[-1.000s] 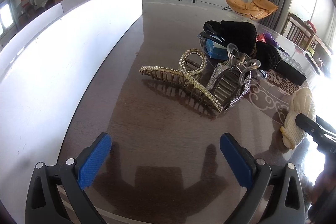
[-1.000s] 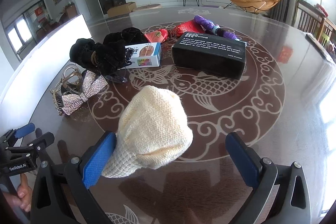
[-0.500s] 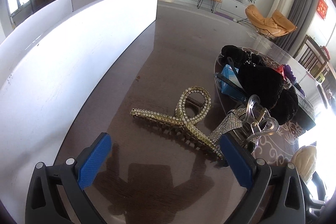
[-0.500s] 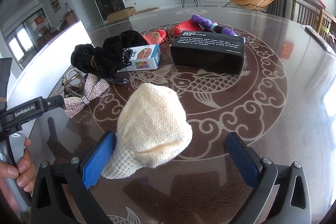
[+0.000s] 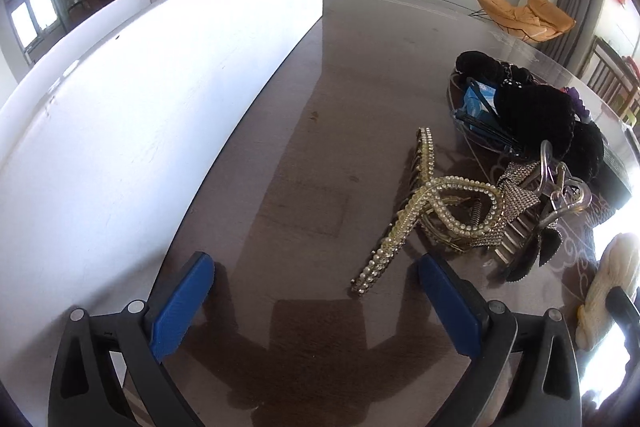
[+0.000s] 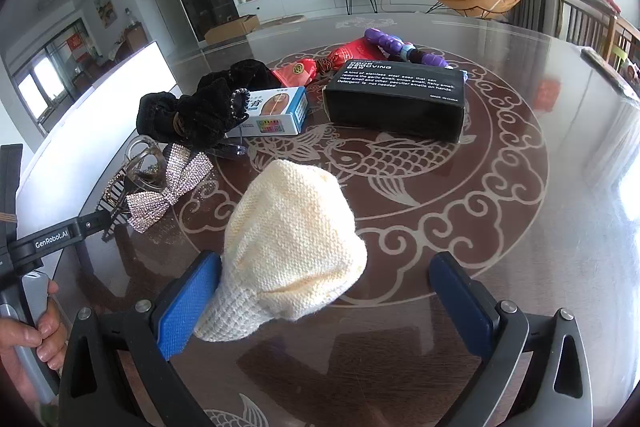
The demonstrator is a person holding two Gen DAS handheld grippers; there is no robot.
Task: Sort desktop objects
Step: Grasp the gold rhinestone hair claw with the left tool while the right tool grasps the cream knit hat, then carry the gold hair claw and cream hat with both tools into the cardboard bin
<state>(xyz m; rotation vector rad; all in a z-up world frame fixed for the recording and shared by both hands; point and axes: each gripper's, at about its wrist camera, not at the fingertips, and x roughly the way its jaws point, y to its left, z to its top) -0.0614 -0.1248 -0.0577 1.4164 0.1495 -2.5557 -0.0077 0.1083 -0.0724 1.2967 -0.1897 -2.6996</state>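
Left wrist view: the left gripper hangs low over the dark table with its blue pads wide apart and nothing between them. Just beyond the right pad lies a gold hair claw set with pearls and small stones, its looped handle raised and its long toothed arm running towards the near side. Touching it on the right is a silver rhinestone bow clip with a clear plastic claw on top. Farther right sit black scrunchies over a small blue box. A long white panel runs along the left. At the right edge a cream knitted item shows.

Right wrist view: the right gripper also stands spread, its pads well apart. The cream knitted item, rounded at the far end and ribbed and narrower at the near end, lies on the table between the fingers, its ribbed end against the left pad; the right pad is clear of it. Beyond it lie the bow clip, the scrunchies, the blue and white box, a black box with white lettering, red packets and a purple object. At far left a hand holds the other gripper's handle.
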